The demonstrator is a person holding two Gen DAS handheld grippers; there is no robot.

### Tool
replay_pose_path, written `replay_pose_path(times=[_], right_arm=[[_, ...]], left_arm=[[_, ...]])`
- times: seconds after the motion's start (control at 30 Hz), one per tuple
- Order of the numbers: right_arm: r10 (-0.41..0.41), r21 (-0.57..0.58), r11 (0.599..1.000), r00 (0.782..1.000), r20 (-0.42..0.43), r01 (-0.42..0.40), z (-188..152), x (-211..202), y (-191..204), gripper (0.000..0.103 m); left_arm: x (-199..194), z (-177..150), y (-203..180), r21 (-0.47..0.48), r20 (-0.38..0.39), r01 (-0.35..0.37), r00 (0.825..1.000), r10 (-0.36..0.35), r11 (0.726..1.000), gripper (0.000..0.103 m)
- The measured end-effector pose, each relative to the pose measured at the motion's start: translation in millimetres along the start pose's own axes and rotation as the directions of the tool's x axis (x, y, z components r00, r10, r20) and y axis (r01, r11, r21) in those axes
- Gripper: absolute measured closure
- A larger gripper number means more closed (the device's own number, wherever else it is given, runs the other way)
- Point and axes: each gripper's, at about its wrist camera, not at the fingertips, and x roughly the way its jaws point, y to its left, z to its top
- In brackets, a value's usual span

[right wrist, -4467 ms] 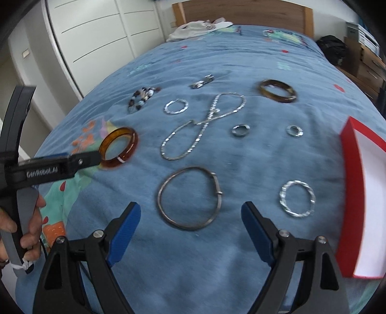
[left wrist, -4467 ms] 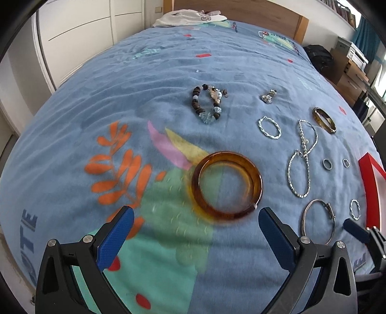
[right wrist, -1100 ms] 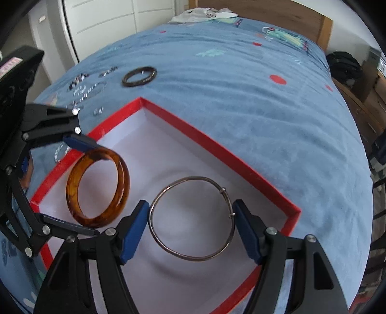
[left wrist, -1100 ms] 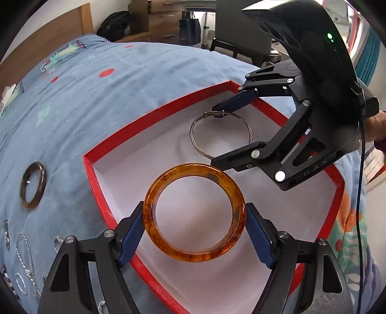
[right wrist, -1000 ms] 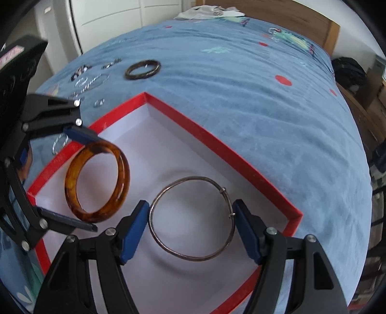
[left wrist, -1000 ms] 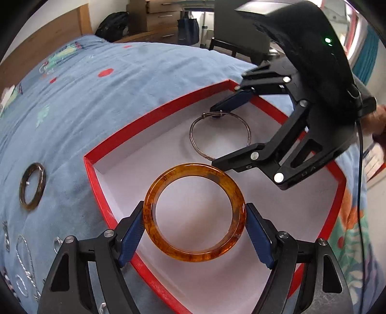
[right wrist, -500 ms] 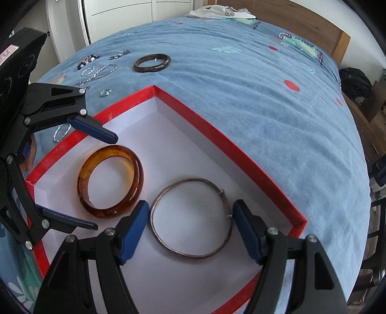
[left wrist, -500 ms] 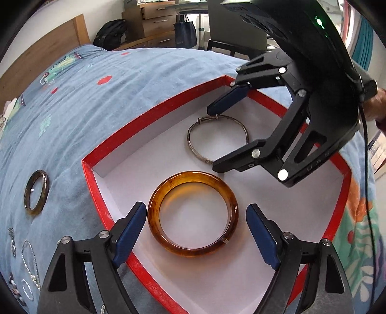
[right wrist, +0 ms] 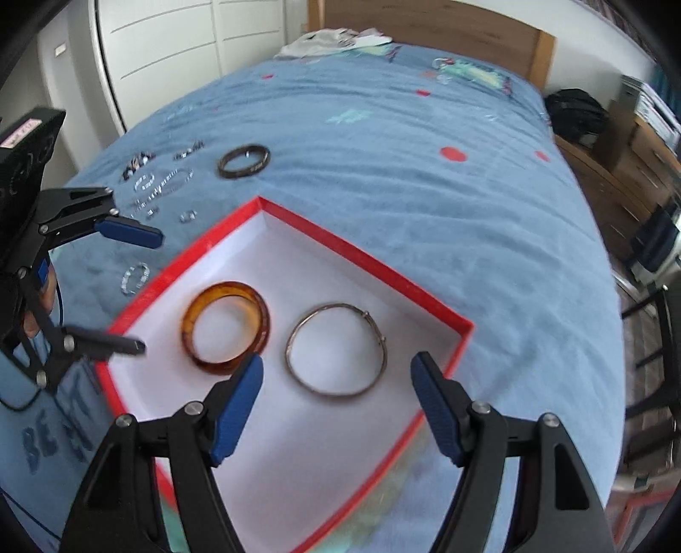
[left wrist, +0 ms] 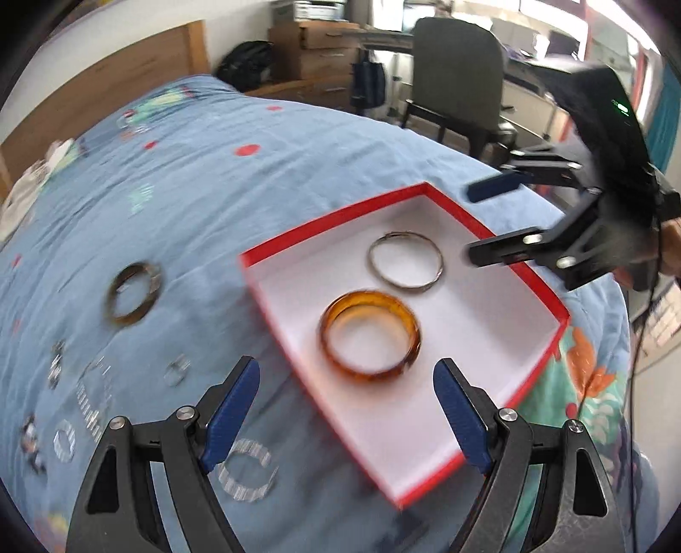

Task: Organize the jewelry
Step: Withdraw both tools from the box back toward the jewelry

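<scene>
The amber bangle point(left wrist: 369, 336) and the wire bangle point(right wrist: 337, 349) lie side by side in the red box point(right wrist: 361, 255) on the bed point(right wrist: 383, 127). My left gripper point(left wrist: 347, 408) and right gripper point(right wrist: 336, 400) hang over them, both spread wide, holding nothing. A dark bangle point(right wrist: 244, 160) and small rings lie far left.

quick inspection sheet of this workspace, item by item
surface: blue patterned bedspread.
job's things: red-rimmed white box holds amber bangle and thin metal bangle, side by side, apart. dark bangle and small silver pieces lie on the bedspread outside it.
clutter: white cloth by the headboard.
grippers: left gripper and right gripper open, empty, above the box.
cables: black cable by the right gripper.
surroundings: wardrobe, chair, drawers.
</scene>
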Motion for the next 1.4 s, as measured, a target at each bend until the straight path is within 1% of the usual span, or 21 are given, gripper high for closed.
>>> replay_pose_path(times=[0.1,0.17,0.27,0.37,0.43,0.53,0.57,0.67,0.83,0.87,0.97,1.03,1.1,1.13,1.23,1.33,1.4], right_arm=[[-0.009,0.029,1.000,1.000,0.010,0.009,-7,-22,14,0.032],[-0.017,0.048,0.999,1.000,0.020,0.016,-13,-40,27,0.032],[-0.032,0.078,0.997,0.999,0.035,0.029,-20,-61,47,0.032],[-0.044,0.107,0.994,0.997,0.062,0.037,-23,-82,70,0.032],[-0.054,0.109,0.993,0.996,0.076,0.046,-23,-91,84,0.032],[-0.049,0.121,0.992,0.992,0.113,0.035,-22,-107,110,0.032],[-0.055,0.123,0.992,0.991,0.123,0.040,-21,-112,121,0.032],[-0.059,0.124,0.991,0.987,0.150,0.040,-19,-124,150,0.032],[-0.057,0.137,0.990,0.979,0.194,0.031,-16,-137,188,0.032],[-0.058,0.145,0.989,0.977,0.204,0.028,-14,-140,197,0.032],[-0.066,0.150,0.988,0.971,0.228,0.032,-9,-143,215,0.032],[-0.069,0.154,0.988,0.967,0.247,0.031,-7,-146,228,0.032],[-0.089,0.160,0.986,0.960,0.266,0.047,-5,-148,241,0.032],[-0.115,0.168,0.983,0.953,0.279,0.069,-3,-149,249,0.032],[-0.134,0.187,0.979,0.944,0.302,0.079,0,-146,261,0.032],[-0.127,0.220,0.973,0.948,0.293,0.062,5,-135,268,0.032],[-0.110,0.238,0.970,0.953,0.282,0.042,7,-124,270,0.032]], left_arm=[[-31,-22,15,-0.079,0.007,-0.039,0.999,0.040,0.996,0.020],[-56,-40,26,-0.120,0.014,-0.084,0.996,0.086,0.989,0.020],[-93,-68,39,-0.173,0.006,-0.142,0.989,0.145,0.975,0.020],[-128,-96,53,-0.242,0.000,-0.189,0.981,0.195,0.952,0.020],[-150,-113,60,-0.277,0.014,-0.224,0.971,0.237,0.934,0.020],[-182,-140,69,-0.333,0.028,-0.268,0.955,0.294,0.904,0.019],[-187,-144,71,-0.345,0.030,-0.279,0.951,0.307,0.896,0.019],[-210,-163,78,-0.389,0.036,-0.321,0.931,0.362,0.864,0.019],[-245,-196,92,-0.457,0.039,-0.363,0.904,0.426,0.812,0.019],[-249,-200,93,-0.465,0.043,-0.363,0.902,0.430,0.808,0.019],[-266,-215,99,-0.496,0.055,-0.373,0.888,0.457,0.785,0.019],[-276,-226,105,-0.527,0.060,-0.374,0.879,0.472,0.763,0.018],[-281,-234,110,-0.547,0.060,-0.377,0.873,0.485,0.747,0.018],[-283,-239,112,-0.558,0.058,-0.383,0.867,0.495,0.736,0.018],[-283,-248,117,-0.574,0.050,-0.388,0.862,0.505,0.721,0.017],[-279,-255,120,-0.583,0.044,-0.390,0.861,0.507,0.713,0.017],[-274,-258,122,-0.586,0.043,-0.384,0.865,0.501,0.713,0.017]])
